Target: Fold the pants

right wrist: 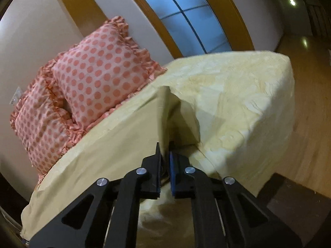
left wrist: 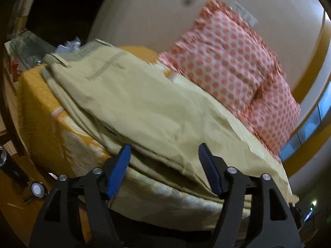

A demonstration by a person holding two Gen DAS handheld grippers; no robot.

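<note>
Left wrist view is showing the khaki pants (left wrist: 128,95) lying along the bed (left wrist: 39,107), already doubled lengthwise, it seems, with the waistband at the far end and stacked layers along the near edge. The left tongs (left wrist: 164,169) are standing wide open just before that near edge, holding nothing. In the right wrist view, the right tongs (right wrist: 164,161) are pinching a peak of the pale cloth (right wrist: 165,111) and lifting it off the bed; this looks like the leg end of the pants, though I cannot be sure it is not the bed cover. So the task is looking roughly half done: the cross fold, bringing hems toward the waistband, is probably what is left. Two polka-dot pillows (left wrist: 231,62) are sitting near the pants, against the wall, and are narrowing the free room for laying the fold.
</note>
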